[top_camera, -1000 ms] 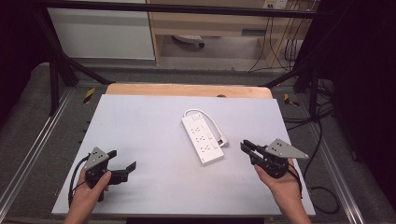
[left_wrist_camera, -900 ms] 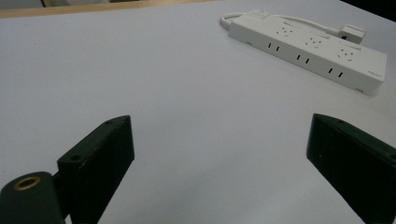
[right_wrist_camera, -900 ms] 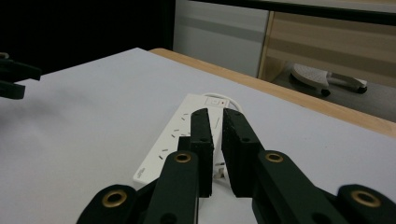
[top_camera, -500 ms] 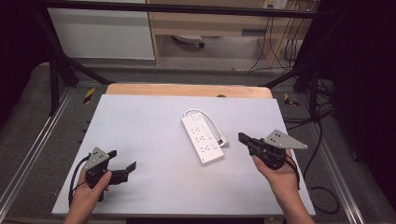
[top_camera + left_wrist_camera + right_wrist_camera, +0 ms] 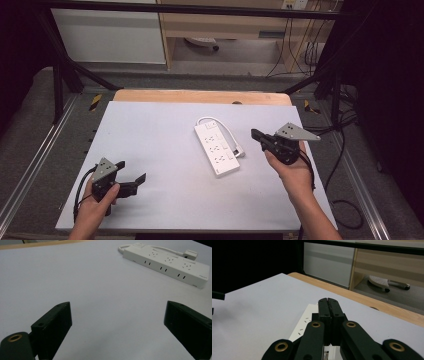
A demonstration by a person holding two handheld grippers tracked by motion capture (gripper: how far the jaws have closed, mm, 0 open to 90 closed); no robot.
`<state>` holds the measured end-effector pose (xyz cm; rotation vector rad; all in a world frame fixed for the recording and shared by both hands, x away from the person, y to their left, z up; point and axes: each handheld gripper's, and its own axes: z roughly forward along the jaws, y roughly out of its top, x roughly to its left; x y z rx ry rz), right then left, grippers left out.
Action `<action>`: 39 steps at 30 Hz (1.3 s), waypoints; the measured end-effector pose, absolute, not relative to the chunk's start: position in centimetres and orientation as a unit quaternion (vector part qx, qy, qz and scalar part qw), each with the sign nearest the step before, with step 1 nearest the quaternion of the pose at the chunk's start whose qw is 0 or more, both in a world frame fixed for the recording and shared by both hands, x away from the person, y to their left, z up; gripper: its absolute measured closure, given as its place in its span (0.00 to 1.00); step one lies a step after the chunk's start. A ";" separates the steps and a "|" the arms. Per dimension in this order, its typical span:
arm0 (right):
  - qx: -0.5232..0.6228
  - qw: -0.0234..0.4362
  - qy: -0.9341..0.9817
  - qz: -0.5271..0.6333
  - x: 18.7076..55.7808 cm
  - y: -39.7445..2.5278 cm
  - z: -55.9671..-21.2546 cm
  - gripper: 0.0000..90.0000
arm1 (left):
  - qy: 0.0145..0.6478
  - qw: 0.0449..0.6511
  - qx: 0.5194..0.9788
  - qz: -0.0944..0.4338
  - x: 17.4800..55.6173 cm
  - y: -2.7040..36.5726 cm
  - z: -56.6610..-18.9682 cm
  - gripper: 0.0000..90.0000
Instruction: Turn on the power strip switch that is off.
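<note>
A white power strip [image 5: 216, 149] lies on the pale grey tabletop [image 5: 160, 135] right of centre, its white cord and plug [image 5: 238, 148] curled along its right side. In the left gripper view the power strip [image 5: 167, 263] sits far ahead at the upper right. My left gripper [image 5: 131, 177] rests low at the front left, jaws wide open with nothing between them [image 5: 117, 322]. My right gripper [image 5: 256, 134] hovers just right of the strip, jaws pressed together and empty; in the right gripper view its tips [image 5: 327, 300] point over the strip [image 5: 305, 326].
A wooden edge [image 5: 200, 96] runs along the table's far side. Beyond it stand a white cabinet [image 5: 107, 35] and a wooden shelf unit [image 5: 235, 25]. Black cables [image 5: 345, 150] hang off the right side. Metal rails [image 5: 30, 165] flank the table.
My right gripper has lifted and moved forward and left, closer to the power strip. The left gripper has stayed where it was.
</note>
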<state>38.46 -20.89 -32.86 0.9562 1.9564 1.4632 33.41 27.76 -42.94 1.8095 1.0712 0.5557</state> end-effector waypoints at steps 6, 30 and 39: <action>0.357 0.253 0.719 0.541 39.6 -20.7 -32.4 1.00 | 0.434 0.463 0.739 0.227 33.4 27.7 -43.0 0.09; 0.370 0.230 0.729 0.529 43.5 -18.9 -33.0 1.00 | 0.432 0.457 0.743 0.230 33.5 27.6 -43.0 0.09; 0.384 0.226 0.725 0.525 46.6 -18.0 -34.1 1.00 | 0.431 0.455 0.746 0.225 33.5 27.6 -43.1 0.09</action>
